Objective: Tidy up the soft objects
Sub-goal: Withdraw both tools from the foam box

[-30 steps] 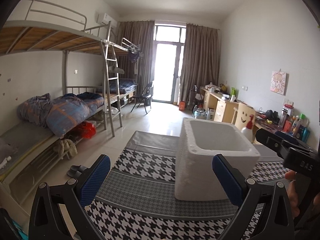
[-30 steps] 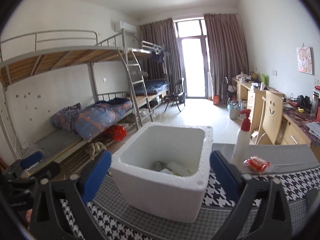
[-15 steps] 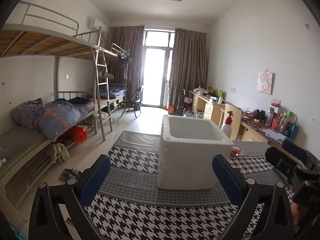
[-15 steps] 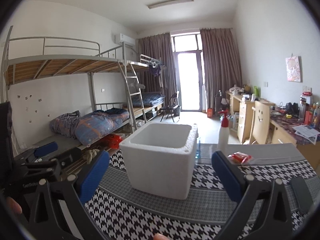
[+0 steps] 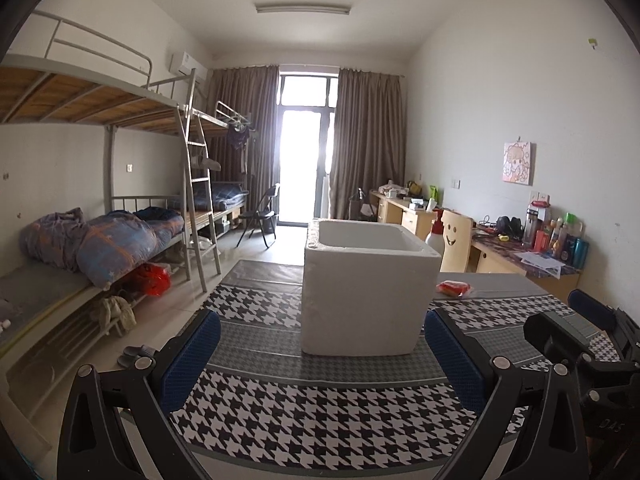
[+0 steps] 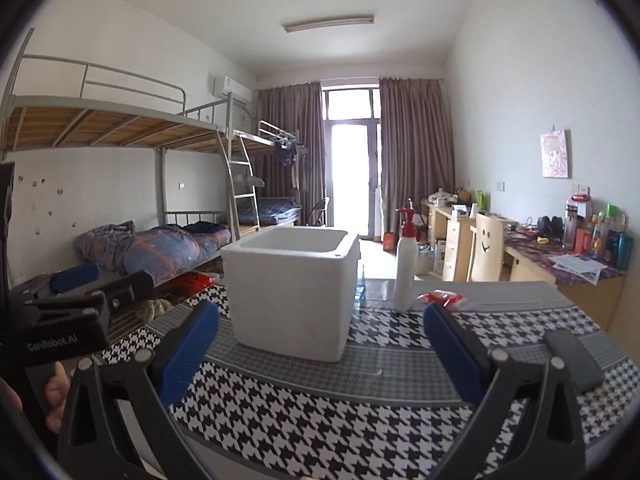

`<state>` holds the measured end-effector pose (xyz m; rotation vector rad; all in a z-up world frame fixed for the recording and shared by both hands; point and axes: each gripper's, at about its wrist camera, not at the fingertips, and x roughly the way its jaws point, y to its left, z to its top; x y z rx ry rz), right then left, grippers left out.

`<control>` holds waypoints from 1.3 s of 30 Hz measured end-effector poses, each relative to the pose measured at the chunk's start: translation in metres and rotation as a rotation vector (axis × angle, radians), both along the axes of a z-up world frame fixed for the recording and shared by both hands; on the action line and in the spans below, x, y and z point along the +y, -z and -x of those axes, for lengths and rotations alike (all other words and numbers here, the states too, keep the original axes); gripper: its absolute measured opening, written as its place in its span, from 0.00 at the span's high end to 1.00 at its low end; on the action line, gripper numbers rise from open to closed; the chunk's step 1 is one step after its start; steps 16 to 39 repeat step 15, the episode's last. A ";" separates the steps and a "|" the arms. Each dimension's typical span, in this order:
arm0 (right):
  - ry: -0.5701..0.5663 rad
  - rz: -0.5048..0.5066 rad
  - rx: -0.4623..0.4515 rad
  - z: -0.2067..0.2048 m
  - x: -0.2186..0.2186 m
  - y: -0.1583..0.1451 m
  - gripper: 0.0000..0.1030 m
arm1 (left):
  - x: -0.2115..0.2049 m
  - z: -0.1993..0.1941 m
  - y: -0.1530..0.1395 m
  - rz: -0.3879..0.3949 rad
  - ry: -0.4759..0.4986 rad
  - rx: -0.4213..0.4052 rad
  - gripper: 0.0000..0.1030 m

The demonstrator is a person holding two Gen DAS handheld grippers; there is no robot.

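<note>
A white foam box (image 5: pixel 366 292) (image 6: pixel 294 288) stands open-topped in the middle of the houndstooth-covered table (image 5: pixel 320 420) (image 6: pixel 360 420); its inside is hidden from this height. My left gripper (image 5: pixel 320 360) is open, low and short of the box, nothing between its blue pads. My right gripper (image 6: pixel 320 354) is open too, facing the box's right corner, nothing held. A small red packet (image 5: pixel 454 289) (image 6: pixel 442 299) lies to the right behind the box. Each gripper shows at the edge of the other's view.
A white pump bottle with a red top (image 6: pixel 404 260) stands right of the box. A dark flat case (image 6: pixel 574 358) lies on the table's right side. Bunk beds (image 5: pixel 100 240) line the left wall, cluttered desks (image 6: pixel 560 264) the right wall.
Both grippers have pulled back from the box and dropped lower. The box now looks smaller and farther, and its contents are no longer visible.
</note>
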<state>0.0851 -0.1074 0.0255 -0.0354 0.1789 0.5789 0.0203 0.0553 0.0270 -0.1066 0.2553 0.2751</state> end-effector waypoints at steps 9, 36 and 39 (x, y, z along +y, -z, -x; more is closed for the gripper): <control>-0.003 0.002 0.003 0.008 -0.008 0.009 0.00 | 0.001 0.007 0.004 0.006 -0.007 -0.001 0.01; -0.002 0.000 0.015 0.012 -0.011 0.012 0.00 | 0.000 0.008 0.004 0.000 -0.001 0.002 0.01; -0.002 0.000 0.015 0.012 -0.011 0.012 0.00 | 0.000 0.008 0.004 0.000 -0.001 0.002 0.01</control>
